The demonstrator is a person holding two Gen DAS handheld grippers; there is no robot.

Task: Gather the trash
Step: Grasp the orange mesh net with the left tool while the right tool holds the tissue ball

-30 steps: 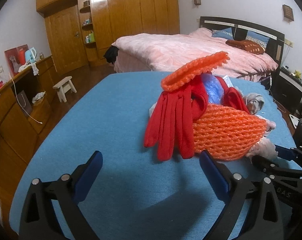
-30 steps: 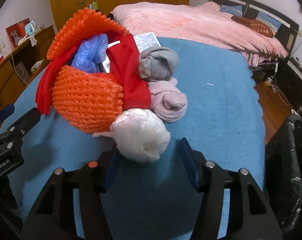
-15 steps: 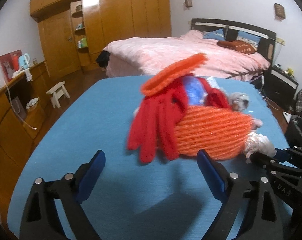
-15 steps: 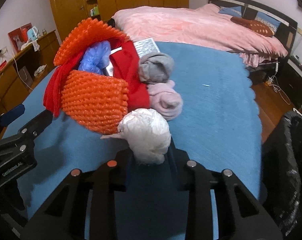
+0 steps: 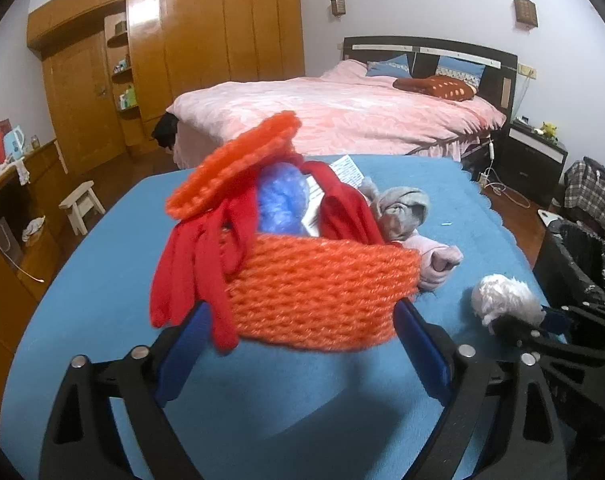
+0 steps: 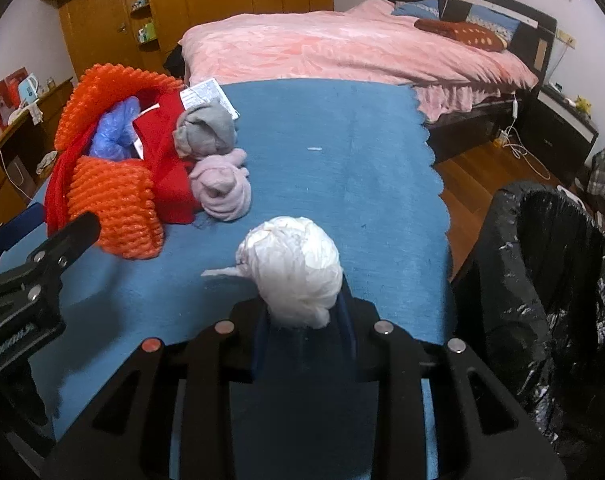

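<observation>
Your right claw (image 6: 302,316) has clamped onto the white wad (image 6: 292,270) and carried it right, near the black bin (image 6: 542,280). Your left claw (image 5: 298,344), jaws closing, straddles the orange basket (image 5: 318,292) on the blue desk (image 6: 342,140); whether its pads touch, can't tell.

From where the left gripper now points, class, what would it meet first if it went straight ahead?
The orange knitted basket. It already sits between the left gripper's closing jaws, with a red glove draped over its near left side, so the basket wall looks like first contact, though depth is hard to judge.
</observation>
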